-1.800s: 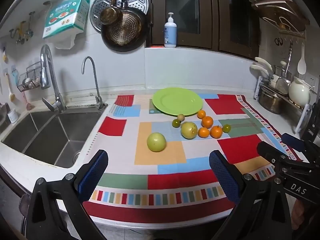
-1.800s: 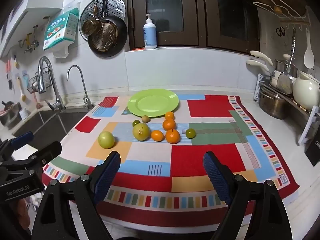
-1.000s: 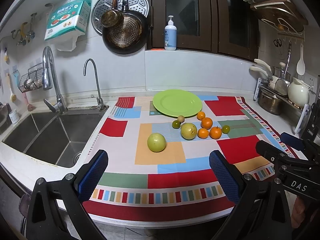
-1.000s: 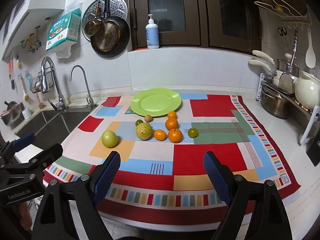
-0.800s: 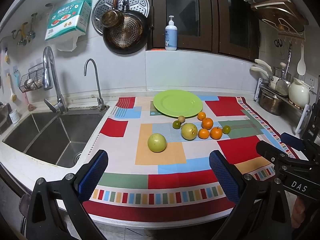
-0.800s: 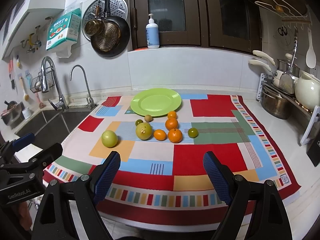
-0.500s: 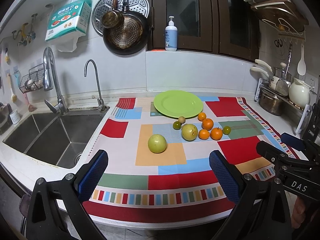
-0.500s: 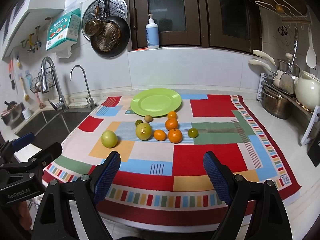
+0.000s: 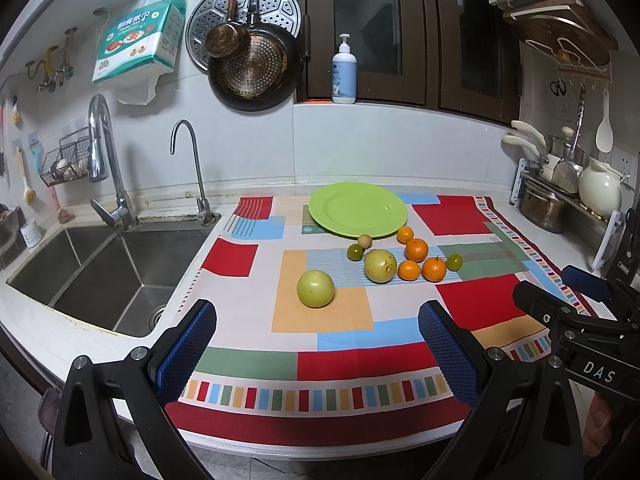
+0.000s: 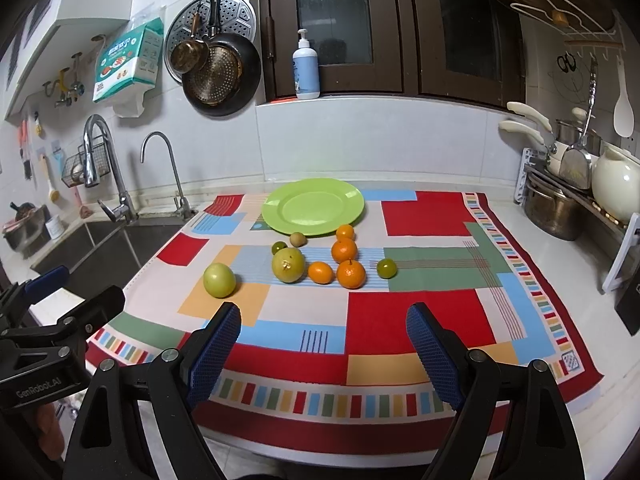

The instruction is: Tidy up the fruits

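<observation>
An empty green plate [image 9: 358, 215] [image 10: 313, 206] lies at the back of a patchwork cloth [image 9: 320, 344] [image 10: 420, 320]. In front of it lie several fruits: a green apple [image 9: 315, 288] [image 10: 219, 280], a yellow-green pear [image 9: 380, 266] [image 10: 288, 266], several oranges [image 9: 434, 269] [image 10: 351, 274] and small green and brown fruits [image 9: 355, 251] [image 10: 387, 268]. My left gripper [image 9: 318, 350] is open and empty, over the cloth's front edge, short of the apple. My right gripper [image 10: 324, 352] is open and empty, short of the oranges.
A steel double sink [image 9: 92, 268] with two taps [image 9: 106, 168] lies left of the cloth. A pot and a white jug [image 10: 618, 190] stand on a rack at the right. Pans [image 9: 252, 68] hang on the back wall, a soap bottle [image 9: 344, 72] on the ledge.
Both grippers have held nearly still, with only a slight drift of the views. No fruit has moved and both jaws stay open.
</observation>
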Available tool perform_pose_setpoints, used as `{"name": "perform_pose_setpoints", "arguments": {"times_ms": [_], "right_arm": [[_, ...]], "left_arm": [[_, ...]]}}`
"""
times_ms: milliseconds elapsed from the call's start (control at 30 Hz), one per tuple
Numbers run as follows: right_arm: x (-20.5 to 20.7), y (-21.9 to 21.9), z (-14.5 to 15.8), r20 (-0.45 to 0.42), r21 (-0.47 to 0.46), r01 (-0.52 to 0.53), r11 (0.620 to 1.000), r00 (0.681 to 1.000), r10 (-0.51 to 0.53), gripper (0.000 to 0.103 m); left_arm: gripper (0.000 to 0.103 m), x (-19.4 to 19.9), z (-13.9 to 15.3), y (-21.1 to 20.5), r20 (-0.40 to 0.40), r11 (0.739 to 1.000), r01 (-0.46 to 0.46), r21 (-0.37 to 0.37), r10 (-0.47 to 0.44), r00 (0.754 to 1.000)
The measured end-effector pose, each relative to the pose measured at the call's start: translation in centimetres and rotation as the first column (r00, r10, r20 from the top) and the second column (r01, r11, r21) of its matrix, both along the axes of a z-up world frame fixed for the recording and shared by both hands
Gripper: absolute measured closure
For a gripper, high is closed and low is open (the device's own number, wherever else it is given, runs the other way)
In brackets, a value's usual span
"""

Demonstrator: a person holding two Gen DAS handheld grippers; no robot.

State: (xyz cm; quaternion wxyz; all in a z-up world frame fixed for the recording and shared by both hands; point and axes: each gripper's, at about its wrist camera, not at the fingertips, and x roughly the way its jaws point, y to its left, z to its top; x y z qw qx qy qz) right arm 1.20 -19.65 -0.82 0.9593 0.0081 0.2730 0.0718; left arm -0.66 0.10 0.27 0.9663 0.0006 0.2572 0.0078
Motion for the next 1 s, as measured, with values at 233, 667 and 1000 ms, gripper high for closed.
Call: {"name": "perform_pose_setpoints", "arguments": {"times_ms": [233, 667, 1000], "right_arm": [[-0.02, 0.12, -0.03, 0.003, -0.002, -0.003, 1.000, 1.000, 0.003, 0.018], [0.02, 0.14, -0.01, 0.003, -0.002, -0.004, 1.000, 1.000, 0.004, 0.018], [0.06, 0.33, -0.08, 0.001, -0.005, -0.004, 1.000, 1.000, 0.004, 0.018]], "left_arm": [[0.000, -0.06, -0.03, 0.04, 0.000, 1.000, 0.003, -0.001, -0.003, 1.000], [0.000, -0.08, -0.06, 0.01, 0.003, 1.000, -0.001, -0.001, 0.001, 1.000], [0.000, 0.01, -0.32, 0.21, -0.002, 1.000, -0.002, -0.003, 0.002, 1.000]]}}
